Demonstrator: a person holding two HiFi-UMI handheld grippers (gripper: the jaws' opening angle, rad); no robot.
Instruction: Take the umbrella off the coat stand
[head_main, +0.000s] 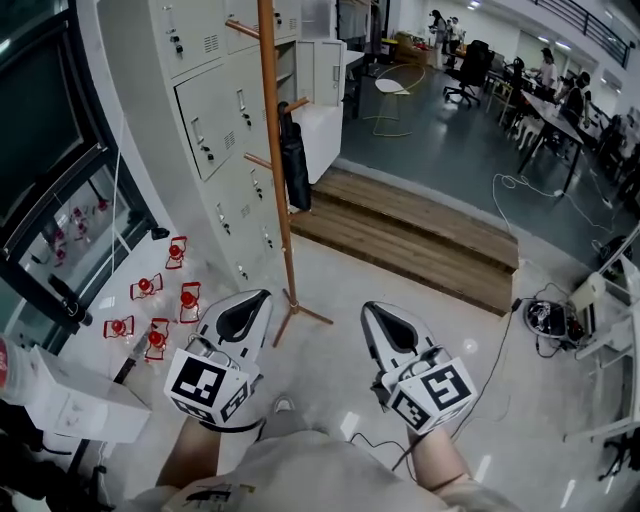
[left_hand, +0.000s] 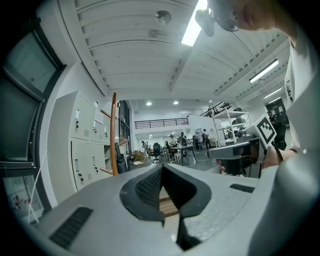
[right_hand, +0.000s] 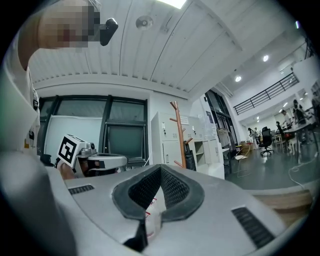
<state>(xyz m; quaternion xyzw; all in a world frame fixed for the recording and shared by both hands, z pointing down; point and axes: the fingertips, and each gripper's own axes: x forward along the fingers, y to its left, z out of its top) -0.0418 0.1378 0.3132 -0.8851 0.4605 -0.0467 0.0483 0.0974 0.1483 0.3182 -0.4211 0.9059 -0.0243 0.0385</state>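
Both the left gripper (head_main: 258, 300) and the right gripper (head_main: 372, 312) are pointing forward with jaws together, holding nothing. The black umbrella (head_main: 294, 160) is hanging on the coat stand (head_main: 270, 120), well ahead of them. Reaching it with jaws together risks nudging the stand over.

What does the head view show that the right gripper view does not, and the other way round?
Only the head view: the foot of the coat stand, the white box at lower left, and the marker cube on the right gripper.
Only the right gripper view: the ceiling.
Both: the coat stand with the black umbrella hanging on it, the lockers, and the left gripper.
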